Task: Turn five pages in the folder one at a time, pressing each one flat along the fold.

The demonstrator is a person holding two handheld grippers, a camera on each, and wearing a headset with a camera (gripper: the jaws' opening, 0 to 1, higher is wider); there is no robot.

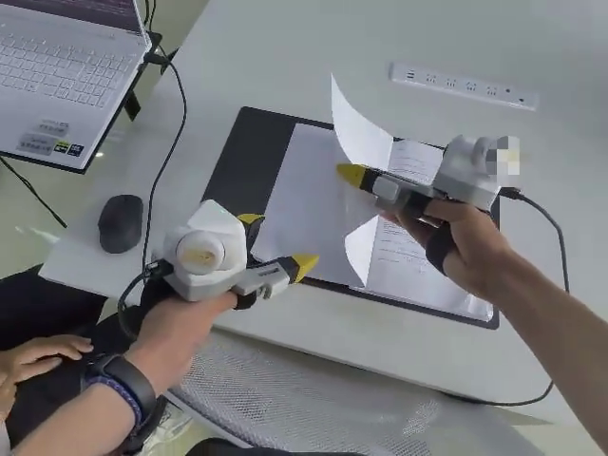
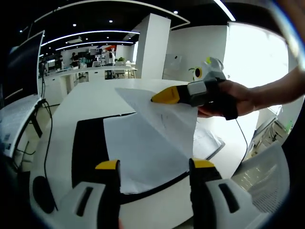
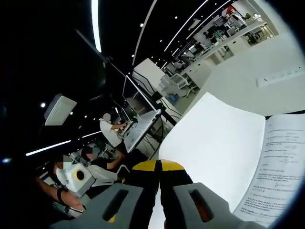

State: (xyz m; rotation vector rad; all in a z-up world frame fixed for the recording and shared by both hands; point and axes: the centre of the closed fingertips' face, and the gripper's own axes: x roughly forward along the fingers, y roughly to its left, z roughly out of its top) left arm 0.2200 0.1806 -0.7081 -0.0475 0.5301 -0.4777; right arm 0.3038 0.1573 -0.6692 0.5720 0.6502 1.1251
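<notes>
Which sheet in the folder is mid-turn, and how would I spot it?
On the white workbench, find the black folder lying open. Above its fold one white sheet curls up into the air, pinched at its edge by the right gripper. The blank page to its left and the printed page to its right lie flat; it alone stands off the folder.

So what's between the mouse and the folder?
A black cable runs down the white table between the mouse and the folder. The head view shows it.
</notes>
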